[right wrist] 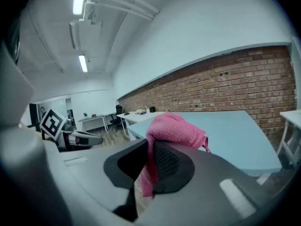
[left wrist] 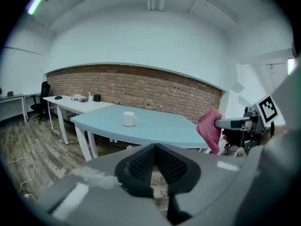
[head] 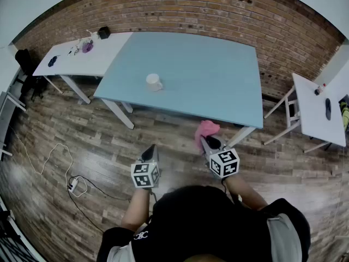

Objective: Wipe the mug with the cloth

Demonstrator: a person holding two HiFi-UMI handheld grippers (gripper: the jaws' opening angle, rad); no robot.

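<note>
A white mug [head: 154,82] stands upright near the front left of the light blue table [head: 218,75]; it also shows in the left gripper view as the mug [left wrist: 129,119]. My right gripper [head: 206,140] hangs before the table's front edge, shut on a pink cloth [head: 205,131] that bunches over its tips. In the right gripper view the cloth [right wrist: 171,132] drapes between the jaws. My left gripper [head: 152,149] is shut with nothing in it, held over the floor short of the table. The left gripper view shows its jaws [left wrist: 155,166] closed together and the cloth [left wrist: 209,128] at right.
A white table [head: 82,56] with small items joins the blue table at the left. Another white table [head: 322,111] stands at the right. A cable and power strip [head: 73,185] lie on the wooden floor at left. A brick wall [head: 218,10] runs behind.
</note>
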